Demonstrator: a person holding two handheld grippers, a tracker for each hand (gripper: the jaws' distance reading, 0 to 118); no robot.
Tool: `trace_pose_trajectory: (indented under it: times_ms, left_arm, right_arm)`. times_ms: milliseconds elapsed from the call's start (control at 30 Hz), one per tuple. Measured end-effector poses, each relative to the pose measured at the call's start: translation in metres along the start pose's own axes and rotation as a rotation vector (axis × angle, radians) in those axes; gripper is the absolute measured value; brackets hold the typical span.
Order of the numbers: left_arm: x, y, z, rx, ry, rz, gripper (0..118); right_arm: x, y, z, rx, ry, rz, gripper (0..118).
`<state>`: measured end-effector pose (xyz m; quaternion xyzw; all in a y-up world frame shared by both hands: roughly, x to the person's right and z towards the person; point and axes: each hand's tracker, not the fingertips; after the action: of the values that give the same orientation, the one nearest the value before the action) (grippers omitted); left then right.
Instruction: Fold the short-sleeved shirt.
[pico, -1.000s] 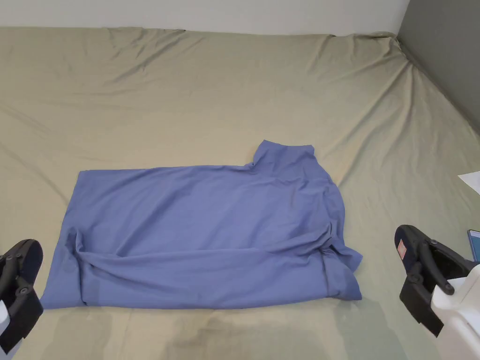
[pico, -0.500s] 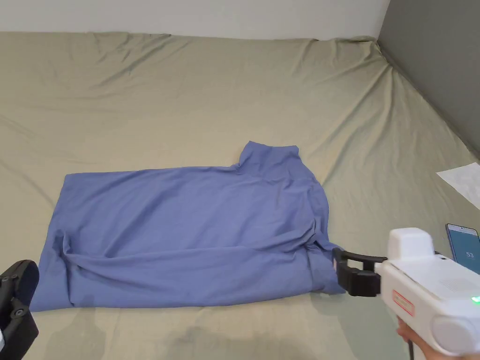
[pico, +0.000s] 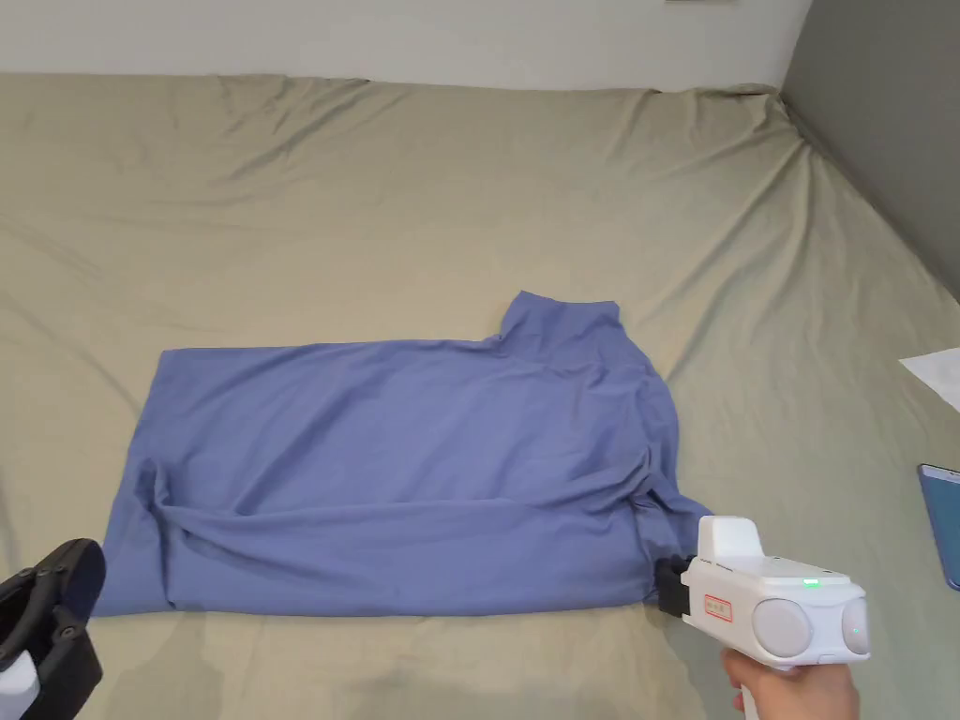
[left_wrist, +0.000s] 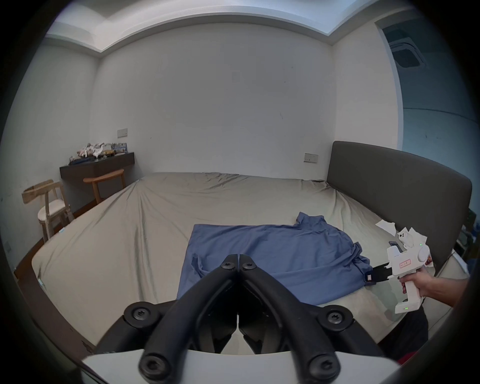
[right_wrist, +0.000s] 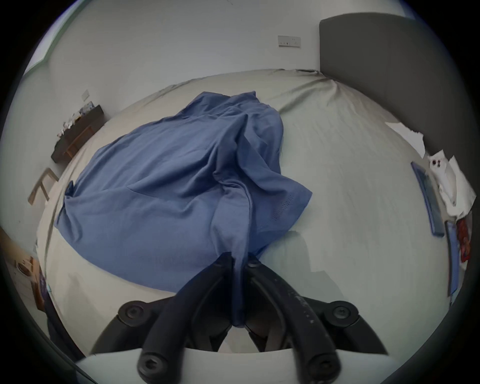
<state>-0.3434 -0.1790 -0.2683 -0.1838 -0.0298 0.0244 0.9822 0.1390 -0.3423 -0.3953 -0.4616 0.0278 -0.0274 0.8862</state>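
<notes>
The shirt (pico: 403, 469) looks light and limp. Right tongs (right_wrist: 240, 262) clamp its sleeve at 4 o'clock; left tongs (left_wrist: 238, 261), pressed together and empty, should pinch the hem at 8 o'clock.

Bed (pico: 469, 187) carries blue shirt (pico: 403, 459), phone (pico: 942, 520), paper (pico: 937, 375)

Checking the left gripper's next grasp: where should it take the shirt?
Probably the near hem corner, from the bed's front edge: it lies flat and free beside the left gripper, mirroring the right gripper, shut on the shirt.
</notes>
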Motion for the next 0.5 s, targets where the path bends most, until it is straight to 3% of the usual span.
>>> trace_pose_trajectory:
  times_ms: [33, 67, 133, 167, 300, 367, 467, 500]
  left_arm:
    - [-0.005, -0.001, -0.004, -0.006, -0.005, 0.023, 8]
    - [-0.011, -0.002, -0.012, -0.017, -0.014, 0.073, 28]
    - [-0.03, -0.005, -0.034, -0.07, -0.024, 0.126, 97]
    - [-0.041, -0.008, -0.052, -0.121, -0.01, 0.153, 118]
    - [-0.104, -0.037, -0.135, -0.39, 0.057, 0.251, 112]
    - [-0.126, -0.058, -0.174, -0.54, 0.198, 0.275, 112]
    - [-0.136, -0.075, -0.199, -0.576, 0.135, 0.371, 95]
    - [-0.136, -0.078, -0.207, -0.601, 0.177, 0.375, 87]
  right_arm:
    - [-0.003, 0.001, 0.002, 0.004, 0.001, 0.019, 6]
    - [0.0, 0.002, 0.003, 0.008, 0.012, 0.013, 6]
    - [0.0, 0.004, 0.009, 0.023, 0.014, 0.007, 6]
    - [-0.001, 0.006, 0.011, 0.028, 0.006, 0.013, 6]
    - [0.006, 0.007, 0.012, 0.028, 0.021, 0.011, 6]
    - [0.001, 0.006, 0.017, 0.029, 0.015, 0.03, 6]
    - [0.0, 0.005, 0.021, 0.035, 0.019, 0.026, 6]
    - [0.0, 0.006, 0.021, 0.03, 0.02, 0.02, 6]
